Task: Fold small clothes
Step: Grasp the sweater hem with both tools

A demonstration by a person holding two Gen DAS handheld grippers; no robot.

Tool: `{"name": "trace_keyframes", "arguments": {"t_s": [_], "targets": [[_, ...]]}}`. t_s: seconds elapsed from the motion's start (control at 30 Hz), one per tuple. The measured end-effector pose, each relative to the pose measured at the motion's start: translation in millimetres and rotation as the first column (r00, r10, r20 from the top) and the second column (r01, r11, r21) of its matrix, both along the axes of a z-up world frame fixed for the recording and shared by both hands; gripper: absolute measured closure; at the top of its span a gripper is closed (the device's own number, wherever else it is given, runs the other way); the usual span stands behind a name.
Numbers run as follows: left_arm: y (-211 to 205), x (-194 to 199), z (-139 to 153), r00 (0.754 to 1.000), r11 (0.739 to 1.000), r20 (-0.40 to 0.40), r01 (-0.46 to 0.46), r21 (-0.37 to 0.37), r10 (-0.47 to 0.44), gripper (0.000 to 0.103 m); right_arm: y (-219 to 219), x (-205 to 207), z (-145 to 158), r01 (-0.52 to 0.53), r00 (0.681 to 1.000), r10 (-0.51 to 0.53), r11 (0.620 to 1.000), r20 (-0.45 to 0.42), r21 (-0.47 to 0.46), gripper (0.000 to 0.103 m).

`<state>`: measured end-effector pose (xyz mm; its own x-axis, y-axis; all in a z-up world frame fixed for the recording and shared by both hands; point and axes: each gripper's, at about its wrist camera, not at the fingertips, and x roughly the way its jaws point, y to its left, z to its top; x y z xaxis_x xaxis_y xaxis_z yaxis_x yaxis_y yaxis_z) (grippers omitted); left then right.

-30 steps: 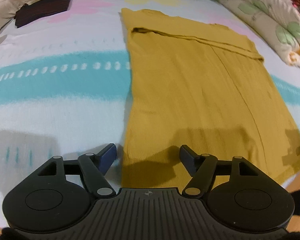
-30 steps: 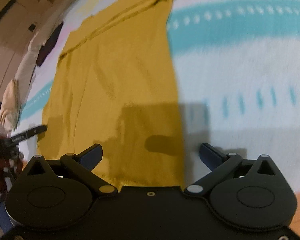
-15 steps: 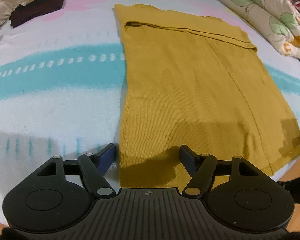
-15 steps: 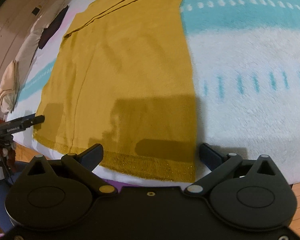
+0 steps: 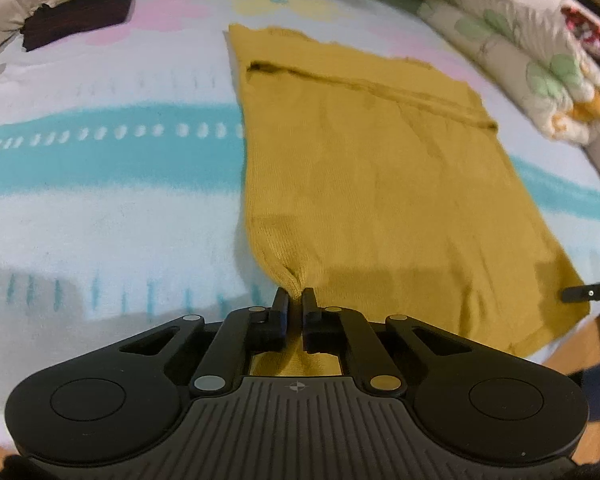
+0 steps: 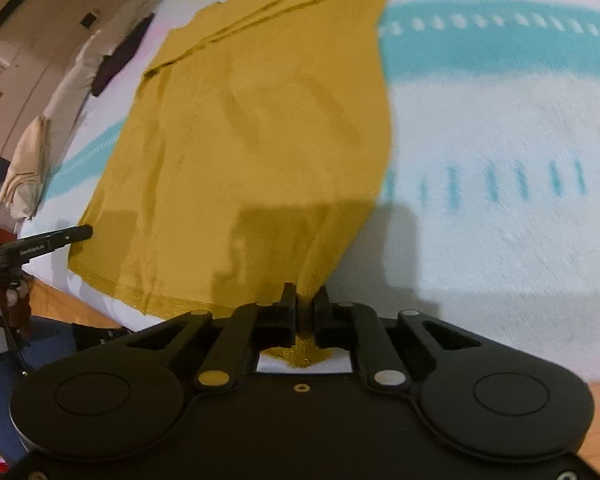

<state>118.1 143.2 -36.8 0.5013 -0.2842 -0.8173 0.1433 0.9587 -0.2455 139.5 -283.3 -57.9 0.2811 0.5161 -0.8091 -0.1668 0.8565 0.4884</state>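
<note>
Left wrist view first: the bed [image 5: 100, 220] is covered with a fuzzy white blanket with teal stripes and dashes, plus pink and yellow flower shapes toward the top of the frame. Spread flat across the middle and right of the picture is the mustard knit garment [image 5: 380, 184], fine ribbed texture, roughly rectangular, with a folded band running across its far end. Upper left there's a dark folded cloth [image 5: 80, 16] lying well clear of it, and upper right a puffy floral quilt [image 5: 540, 76] bunched along the bed's edge, also not touching it. The left tongs [image 5: 295, 300] at bottom centre have pinched the garment's near left corner, and the knit puckers up into a little ridge between the pads. A thin black bar [image 5: 588, 292] pokes in at the right edge, just beside the other near corner. Right wrist view: the right tongs [image 6: 305, 300] are closing on the garment's near right corner, fabric squeezed between the pads and the hem bunched below them. A beige folded cloth [image 6: 24, 168] sits at the left edge of the bed, wooden floor [image 6: 56, 304] shows lower left, and a black tripod-like stand [image 6: 40, 244] reaches in at the left, near the hem.
</note>
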Motion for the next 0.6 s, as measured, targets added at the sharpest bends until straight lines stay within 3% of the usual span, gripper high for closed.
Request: {"name": "trace_keyframes", "arguments": {"t_s": [0.27,0.6], "targets": [[13.4,9.8,23.8,0.991,0.988,0.086,-0.088,-0.123,0.099,0.098,-20.0,5.3,36.6,0.099,0.969,-0.140,0.975,0.202,0.200,0.089],[12.5,55.8,59.8,0.976,0.971,0.134,-0.145,-0.190,0.172,0.098,-25.7,43.6,68.2,0.232,0.904,-0.314,0.930,0.289,0.286,0.089]]}}
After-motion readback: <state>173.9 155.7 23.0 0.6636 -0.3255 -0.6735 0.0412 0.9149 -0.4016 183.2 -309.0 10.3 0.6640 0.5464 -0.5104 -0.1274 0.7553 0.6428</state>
